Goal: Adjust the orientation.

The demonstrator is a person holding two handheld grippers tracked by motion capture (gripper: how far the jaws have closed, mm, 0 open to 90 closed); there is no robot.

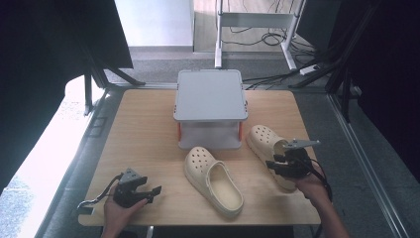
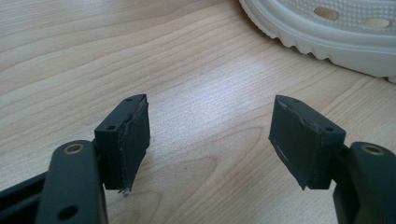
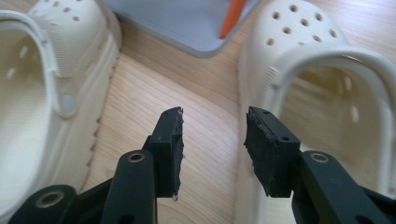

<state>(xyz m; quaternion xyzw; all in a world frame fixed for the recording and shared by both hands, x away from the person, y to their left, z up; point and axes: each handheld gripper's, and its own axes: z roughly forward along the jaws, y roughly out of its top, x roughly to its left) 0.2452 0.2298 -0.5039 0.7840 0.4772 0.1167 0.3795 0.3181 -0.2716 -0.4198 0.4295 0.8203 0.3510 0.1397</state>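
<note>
your right gripper (image 3: 212, 142) has its jaws parted with nothing but bare table between them; one pad (image 3: 175, 140) stands over the wood, the other sits just at the near rim of the right clog (image 3: 327, 93), apart from it as far as the right gripper view shows; in the high view that gripper (image 1: 277, 165) hangs over the heel end of the right clog (image 1: 265, 141) at the right edge of the table (image 1: 143, 129); your left gripper (image 2: 210, 140) has its jaws spread wide over bare wood, pinching nothing; its pads (image 2: 135, 140) are well apart; in the high view it (image 1: 151, 191) sits near the left front corner, resting in your left hand (image 1: 119, 210); the left clog (image 1: 213, 181) lies between the two grippers, toe towards the far side, its sole edge (image 2: 327, 32) showing far off in the left gripper view; beyond both clogs stands a grey box (image 1: 210, 106) at the middle far part of the table, its corner (image 3: 187, 23) between the two toes.
</note>
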